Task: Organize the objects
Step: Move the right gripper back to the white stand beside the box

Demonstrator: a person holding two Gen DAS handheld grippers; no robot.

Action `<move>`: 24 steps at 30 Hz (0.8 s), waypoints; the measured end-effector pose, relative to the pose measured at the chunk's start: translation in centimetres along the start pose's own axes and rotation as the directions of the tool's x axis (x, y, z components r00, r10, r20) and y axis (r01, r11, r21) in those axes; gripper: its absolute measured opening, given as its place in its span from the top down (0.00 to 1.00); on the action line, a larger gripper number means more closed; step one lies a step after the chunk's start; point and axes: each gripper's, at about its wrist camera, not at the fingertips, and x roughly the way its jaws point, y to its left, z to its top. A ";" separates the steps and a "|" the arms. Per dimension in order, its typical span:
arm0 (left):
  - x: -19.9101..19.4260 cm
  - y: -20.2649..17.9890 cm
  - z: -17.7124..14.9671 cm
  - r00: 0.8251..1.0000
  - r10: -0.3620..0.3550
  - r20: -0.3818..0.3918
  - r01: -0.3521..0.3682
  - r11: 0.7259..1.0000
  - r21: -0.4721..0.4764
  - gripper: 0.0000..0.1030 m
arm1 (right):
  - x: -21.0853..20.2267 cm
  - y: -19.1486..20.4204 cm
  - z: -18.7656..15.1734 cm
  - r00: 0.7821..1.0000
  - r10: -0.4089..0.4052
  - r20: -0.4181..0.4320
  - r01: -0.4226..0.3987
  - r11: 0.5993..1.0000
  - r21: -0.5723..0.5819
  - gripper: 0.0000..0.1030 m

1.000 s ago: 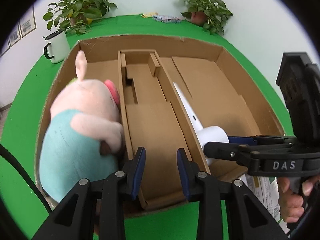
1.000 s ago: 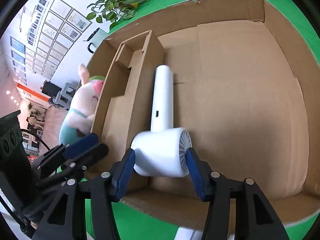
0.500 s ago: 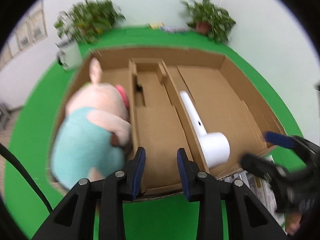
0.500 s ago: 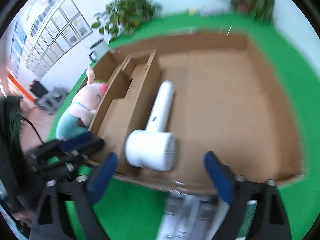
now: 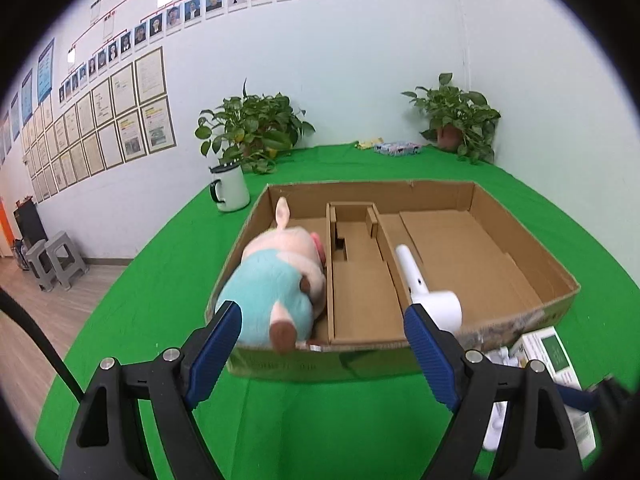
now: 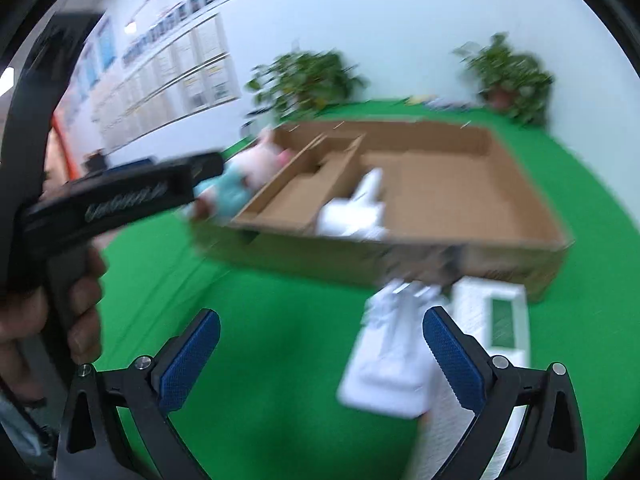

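Note:
An open cardboard box (image 5: 520, 236) with dividers sits on the green table; it also shows in the right wrist view (image 6: 472, 184). A pink plush pig in a teal shirt (image 5: 276, 284) lies in its left compartment. A white hair dryer (image 5: 424, 284) lies in the right compartment against the divider. My left gripper (image 5: 324, 344) is open and empty, in front of the box's near wall. My right gripper (image 6: 320, 356) is open and empty, above the table before the box. A white box (image 6: 392, 360) lies on the table by its right finger.
A white mug (image 5: 230, 188) stands left of the cardboard box. Two potted plants (image 5: 256, 132) (image 5: 456, 120) stand at the table's back. A white and green carton (image 5: 552, 356) lies at the box's near right corner. Grey stools (image 5: 52, 260) stand on the floor at left.
Both grippers pulled back out of the box and opened wide. The right gripper let go of the hair dryer, which stays in the right compartment. The right view is blurred by motion.

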 end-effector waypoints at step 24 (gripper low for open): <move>0.6 -1.2 -3.1 0.995 0.002 -0.100 0.001 1.000 0.029 0.19 | 5.4 -3.0 -2.5 0.948 -0.202 -0.245 0.205 0.979 -0.011 0.16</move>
